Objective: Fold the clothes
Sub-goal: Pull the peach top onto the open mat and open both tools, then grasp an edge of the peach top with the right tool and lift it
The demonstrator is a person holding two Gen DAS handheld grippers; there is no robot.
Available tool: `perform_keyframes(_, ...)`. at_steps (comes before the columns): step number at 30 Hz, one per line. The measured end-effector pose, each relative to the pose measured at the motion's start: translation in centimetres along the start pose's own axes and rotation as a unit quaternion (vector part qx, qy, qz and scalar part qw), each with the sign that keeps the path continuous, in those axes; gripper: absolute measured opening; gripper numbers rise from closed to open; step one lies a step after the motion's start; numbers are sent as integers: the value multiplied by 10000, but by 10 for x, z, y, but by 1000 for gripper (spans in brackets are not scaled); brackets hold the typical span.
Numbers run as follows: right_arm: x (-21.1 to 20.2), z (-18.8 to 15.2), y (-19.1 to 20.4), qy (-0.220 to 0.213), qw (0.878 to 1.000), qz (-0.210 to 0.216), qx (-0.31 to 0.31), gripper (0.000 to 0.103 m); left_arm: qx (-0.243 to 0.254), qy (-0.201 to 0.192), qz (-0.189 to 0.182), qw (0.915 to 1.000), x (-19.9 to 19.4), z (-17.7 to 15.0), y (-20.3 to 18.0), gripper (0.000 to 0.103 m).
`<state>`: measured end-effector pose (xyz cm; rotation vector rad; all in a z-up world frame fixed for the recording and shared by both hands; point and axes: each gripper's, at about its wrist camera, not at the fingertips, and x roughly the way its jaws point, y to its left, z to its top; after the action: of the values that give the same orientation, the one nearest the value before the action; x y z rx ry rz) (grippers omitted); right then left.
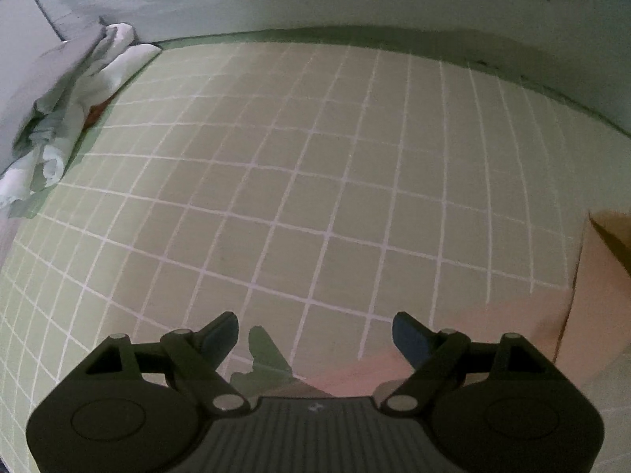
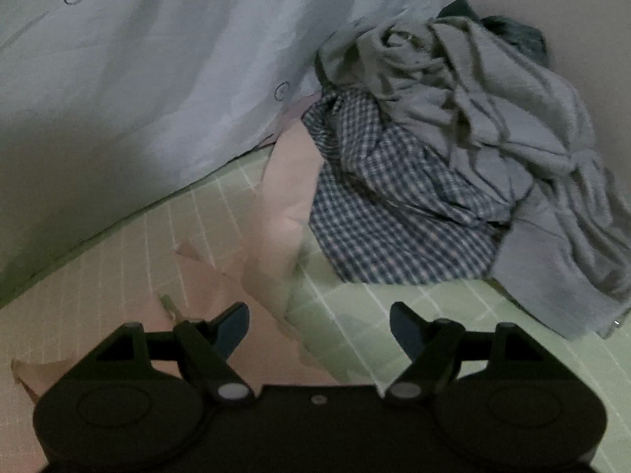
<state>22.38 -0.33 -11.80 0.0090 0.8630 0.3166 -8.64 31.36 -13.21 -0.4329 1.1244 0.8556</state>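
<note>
Left tool [image 1: 315,335] and right tool [image 2: 319,327] both gaped wide, holding nothing — pink garment [image 2: 284,197] lay flat just beneath them on green gridded mat [image 1: 315,177]; beyond the right tool, checked shirt [image 2: 394,216] under grey garment [image 2: 493,118].

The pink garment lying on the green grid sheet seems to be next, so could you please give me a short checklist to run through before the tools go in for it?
1. Left tool open and holding nothing: ok.
2. Right tool open and holding nothing: ok.
3. Pink garment within view of the right tool: ok; it lies just ahead.
4. Pink garment free of the checked shirt: cannot tell; their edges meet and the overlap is hidden.
5. Bare green grid sheet to fold on: ok, in the left wrist view.
6. Crumpled grey garment away from the pink one: ok; it lies on the checked shirt.
</note>
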Motion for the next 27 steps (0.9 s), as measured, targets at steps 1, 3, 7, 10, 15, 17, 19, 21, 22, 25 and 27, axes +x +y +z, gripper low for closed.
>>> perform_keyframes(1, 5, 3, 1, 23, 9999, 126, 64, 79, 16, 21, 14, 10000, 1, 0, -1, 86)
perform_keyframes(3, 14, 8, 3, 70, 9991, 377, 191, 79, 37, 58, 41, 10000, 3, 0, -3, 86)
perform_keyframes(7, 27, 11, 16, 192, 9971, 734, 71, 84, 8, 112, 68, 9999, 4, 0, -2, 86)
perform_keyframes(10, 39, 12, 26, 334, 9953, 907, -49, 84, -3, 134, 69, 9999, 4, 0, -1, 86)
perform_keyframes(15, 45, 13, 17, 223, 9971, 721, -61, 12, 13, 115, 55, 9999, 3, -1, 0, 86)
perform_keyframes(17, 29, 19, 0, -210, 9993, 296, 90, 11, 3, 121, 49, 9999, 3, -1, 0, 86)
perform_keyframes(19, 14, 25, -21, -613, 9975, -223, 265, 9, -4, 140, 35, 9999, 4, -1, -1, 86)
perform_keyframes(21, 2, 29, -42, -896, 9917, -796, 457, 9, 6, 142, 28, 9999, 5, -1, -2, 86)
perform_keyframes(22, -1, 30, -53, -959, 9882, -1086, 489, 9, 13, 140, 25, 9999, 5, -1, -2, 86)
perform_keyframes(25, -7, 31, -73, -854, 9800, -1741, 458, 25, 27, 137, 17, 9999, 5, -1, -3, 86)
perform_keyframes(27, -13, 30, -75, -915, 9793, -1755, 433, 35, 18, 139, 13, 9999, 5, -1, -2, 87)
